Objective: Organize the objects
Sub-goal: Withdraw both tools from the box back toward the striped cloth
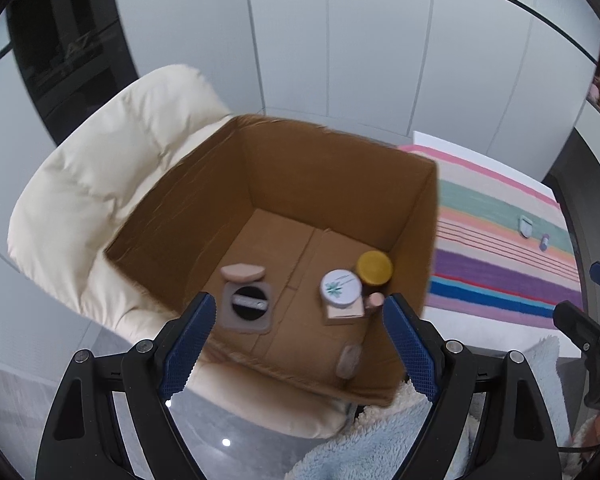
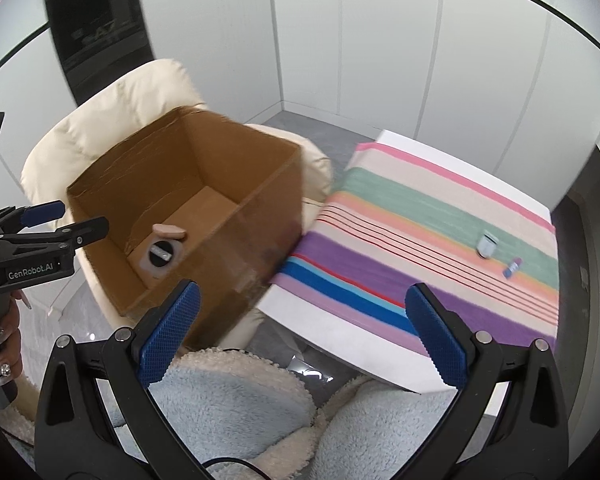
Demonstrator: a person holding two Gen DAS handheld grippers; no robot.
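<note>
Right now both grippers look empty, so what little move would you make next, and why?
Probably swing the right gripper toward the small grey container on the striped cloth. Both it and the left gripper are open and hold nothing. The cardboard box already holds several cosmetics, while that container and a tiny purple-capped tube beside it lie outside, on the right gripper's side.

Bright, even indoor light; fisheye edges bend, motion blur softens both views.

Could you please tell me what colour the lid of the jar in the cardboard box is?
Yellow lid, best seen in the left wrist view.
</note>
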